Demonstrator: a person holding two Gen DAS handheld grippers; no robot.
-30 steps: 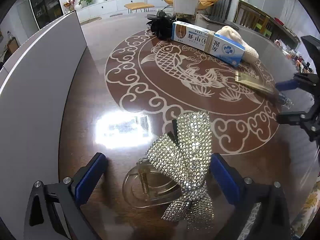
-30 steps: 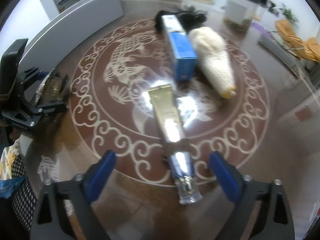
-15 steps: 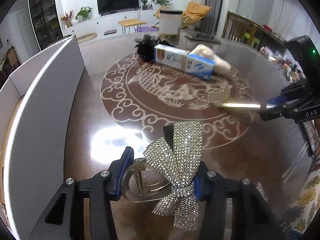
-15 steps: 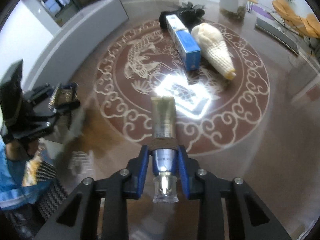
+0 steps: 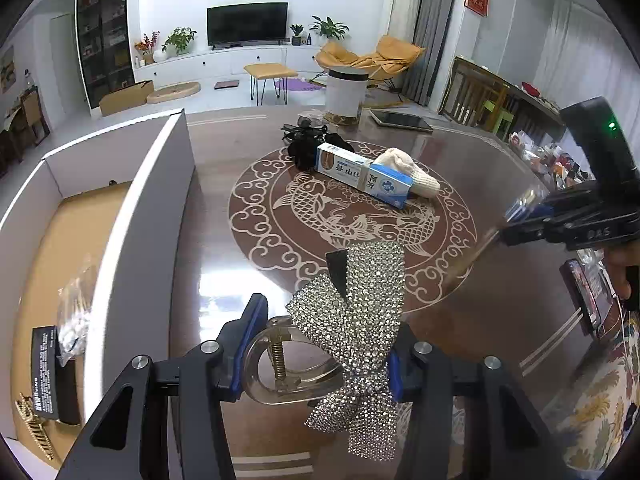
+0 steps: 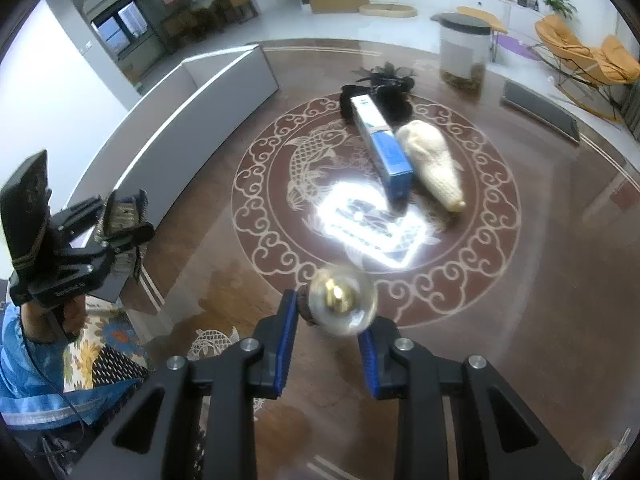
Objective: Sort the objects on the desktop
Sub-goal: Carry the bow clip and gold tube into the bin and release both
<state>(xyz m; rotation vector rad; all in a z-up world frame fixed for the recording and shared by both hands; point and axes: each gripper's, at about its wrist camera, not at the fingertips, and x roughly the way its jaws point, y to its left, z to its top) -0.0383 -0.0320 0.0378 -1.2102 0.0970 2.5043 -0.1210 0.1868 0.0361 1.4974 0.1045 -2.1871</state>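
Both picks look done: the left gripper (image 5: 320, 356) has just clamped the rhinestone hair clip (image 5: 352, 320) between its jaws, the right gripper (image 6: 326, 344) the gold tube (image 6: 342, 304) – box (image 5: 132, 220) drop-off remains (toothpaste carton (image 5: 364, 174) ahead).

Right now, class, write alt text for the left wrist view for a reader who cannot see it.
The left gripper clamps a rhinestone bow hair clip above a brown table. An open white box stands left; the right gripper holds a gold tube.

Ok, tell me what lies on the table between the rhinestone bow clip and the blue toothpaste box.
Nothing: only bare table with its fish inlay separates rhinestone bow clip from blue toothpaste box, shown in the left wrist view.
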